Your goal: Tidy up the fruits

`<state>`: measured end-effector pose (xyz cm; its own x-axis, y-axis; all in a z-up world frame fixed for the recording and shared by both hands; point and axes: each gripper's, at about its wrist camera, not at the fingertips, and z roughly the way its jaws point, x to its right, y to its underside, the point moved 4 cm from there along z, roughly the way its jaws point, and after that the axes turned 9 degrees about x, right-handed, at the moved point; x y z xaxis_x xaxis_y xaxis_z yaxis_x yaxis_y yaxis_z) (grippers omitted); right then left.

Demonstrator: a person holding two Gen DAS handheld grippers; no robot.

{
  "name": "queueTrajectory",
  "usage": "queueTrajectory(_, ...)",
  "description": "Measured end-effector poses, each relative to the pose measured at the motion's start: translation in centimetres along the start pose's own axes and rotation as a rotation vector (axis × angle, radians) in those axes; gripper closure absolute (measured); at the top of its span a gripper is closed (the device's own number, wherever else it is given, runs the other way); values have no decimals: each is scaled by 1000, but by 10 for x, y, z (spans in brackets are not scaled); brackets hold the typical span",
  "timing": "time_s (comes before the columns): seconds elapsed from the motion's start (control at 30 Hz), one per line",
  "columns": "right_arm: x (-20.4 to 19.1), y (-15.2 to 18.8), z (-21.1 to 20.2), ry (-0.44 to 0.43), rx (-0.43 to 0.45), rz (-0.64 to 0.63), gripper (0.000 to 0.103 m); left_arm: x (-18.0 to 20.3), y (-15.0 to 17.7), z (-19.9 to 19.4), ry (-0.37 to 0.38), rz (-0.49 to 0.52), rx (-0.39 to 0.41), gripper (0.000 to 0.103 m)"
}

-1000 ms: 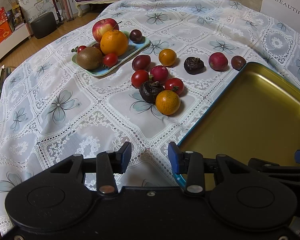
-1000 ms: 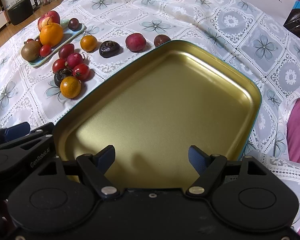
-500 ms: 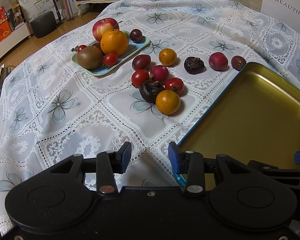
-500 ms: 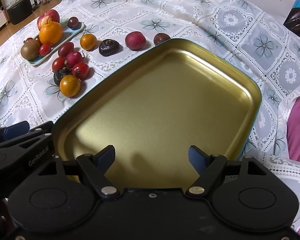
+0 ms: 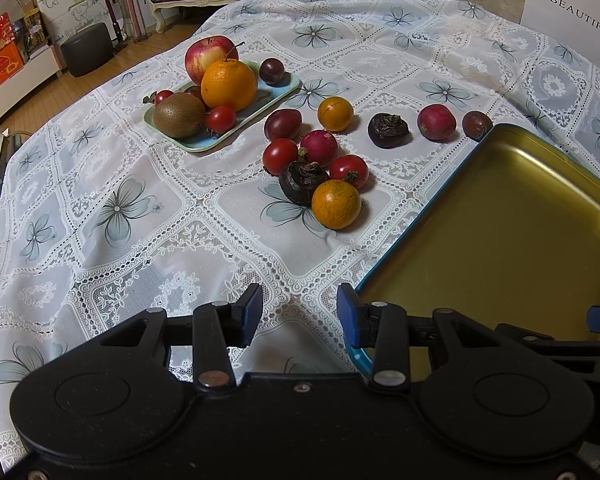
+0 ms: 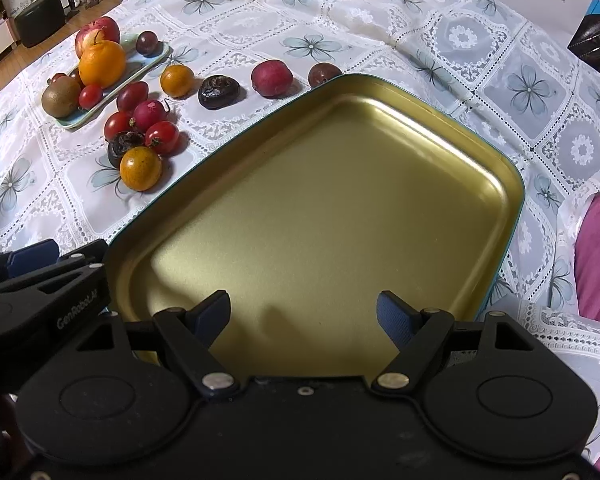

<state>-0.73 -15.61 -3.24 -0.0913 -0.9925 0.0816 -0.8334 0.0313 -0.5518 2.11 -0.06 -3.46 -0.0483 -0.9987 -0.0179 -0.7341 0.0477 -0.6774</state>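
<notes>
Gold metal is lining the big empty tray [image 6: 340, 208], the landmark here, sitting on the lace-covered worktop [image 5: 140, 220] and holding nothing, so the sorting is looking barely begun. Well left of the tray, a small pale plate [image 5: 284, 90] is carrying an apple [image 5: 208, 56], an orange [image 5: 229, 84], a kiwi [image 5: 179, 115] and smaller fruit. Between plate and tray, loose small fruits [image 5: 318, 176] are lying clustered, with more strung along the tray's far edge; all are waiting to be moved. The left claw [image 5: 299, 314] is hovering spread and empty at the tray's near corner; the right claw [image 6: 303, 314] is hovering spread and empty over its floor.
</notes>
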Motion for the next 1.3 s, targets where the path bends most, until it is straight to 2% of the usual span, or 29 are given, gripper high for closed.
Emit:
queueTrajectory(0.33,0,0,0,0,-1,6,21,2,-3,-5,3,26,37,56)
queueTrajectory(0.47,1,-1,-1,3,3,7,21,2,-11,-13,101,-3,57,56)
queueTrajectory(0.67,1,-2,-2,2,5,14,21,9,-21,-20,100,33,72,55)
queueTrajectory(0.83,2,-7,-3,-1,7,19,21,4,-29,-22,119,-8,19,52)
queueTrajectory(0.97,5,-14,-4,-5,9,34,21,1,-43,-24,124,-13,-15,52)
queueTrajectory(1.13,15,-26,-3,-23,3,91,21,-2,-75,-19,76,17,-6,51)
queueTrajectory(1.3,27,-44,7,-58,-47,150,21,-2,-107,-4,111,-17,-7,51)
